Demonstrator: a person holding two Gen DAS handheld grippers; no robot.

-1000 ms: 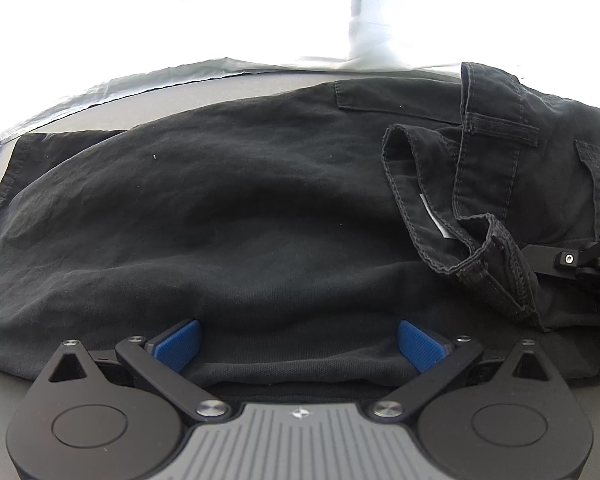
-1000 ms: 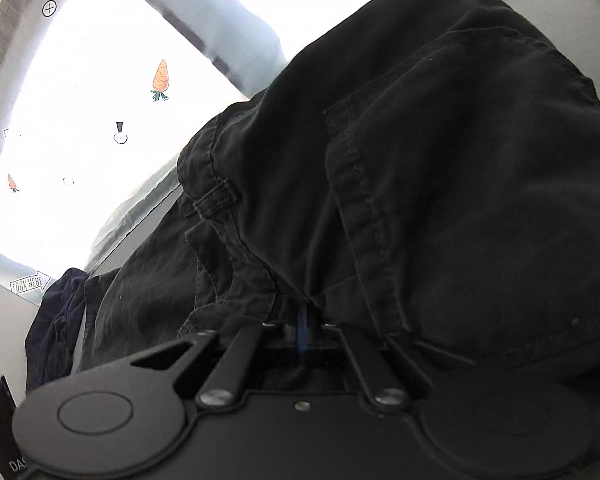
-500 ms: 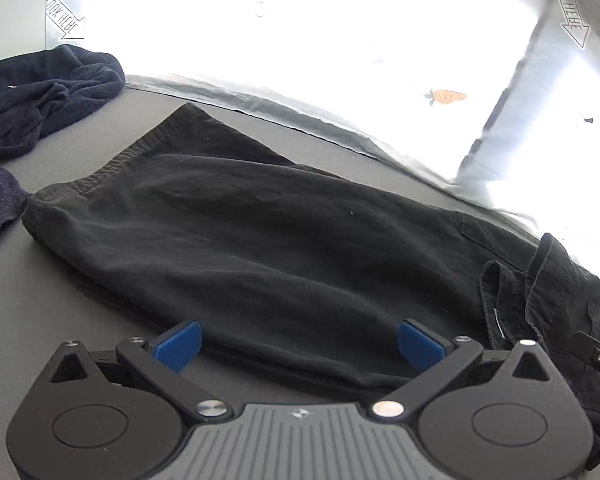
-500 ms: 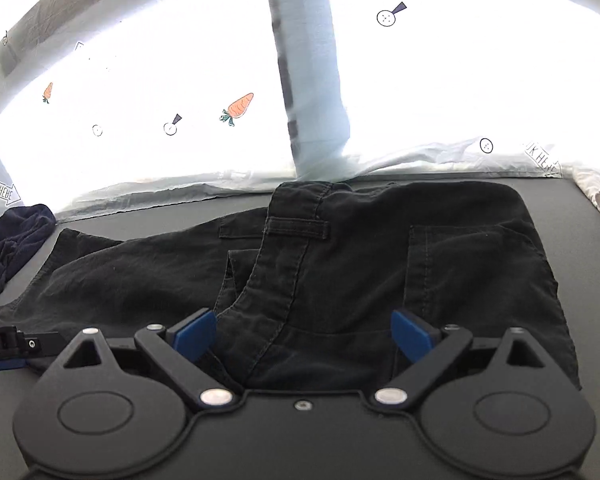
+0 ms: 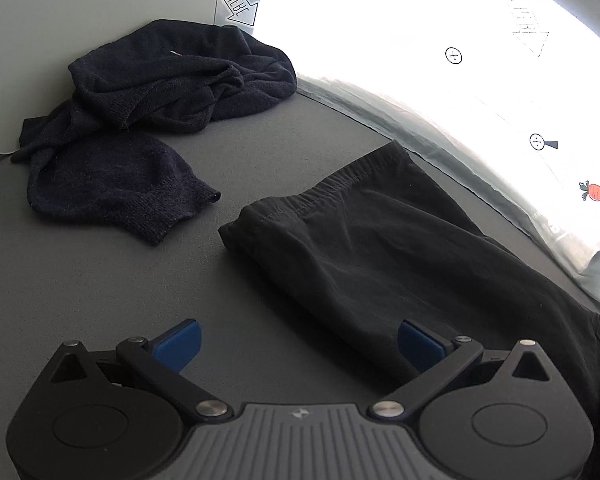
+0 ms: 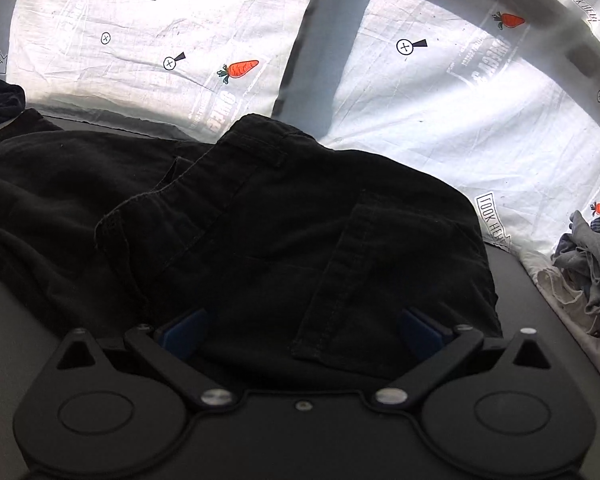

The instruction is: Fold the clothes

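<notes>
Black trousers lie on the grey table. In the left wrist view their leg end (image 5: pixel 372 240) with the hem runs from the middle to the right. My left gripper (image 5: pixel 298 346) is open and empty, low over the table, its right pad at the leg's near edge. In the right wrist view the waist end (image 6: pixel 284 232) with belt loop and back pocket lies folded over in front. My right gripper (image 6: pixel 300 330) is open, its blue pads (image 6: pixel 182 332) wide apart at the waist end's near edge, holding nothing.
A crumpled navy knit sweater (image 5: pixel 156 96) lies at the table's far left by a white board. A white sheet with carrot prints (image 6: pixel 440 92) hangs behind the table. A pile of mixed clothes (image 6: pixel 588 264) sits at the right edge.
My right gripper let go of the trousers' waist and opened, then drew back. My left gripper swung left from mid-leg toward the hem end; the sweater came into view.
</notes>
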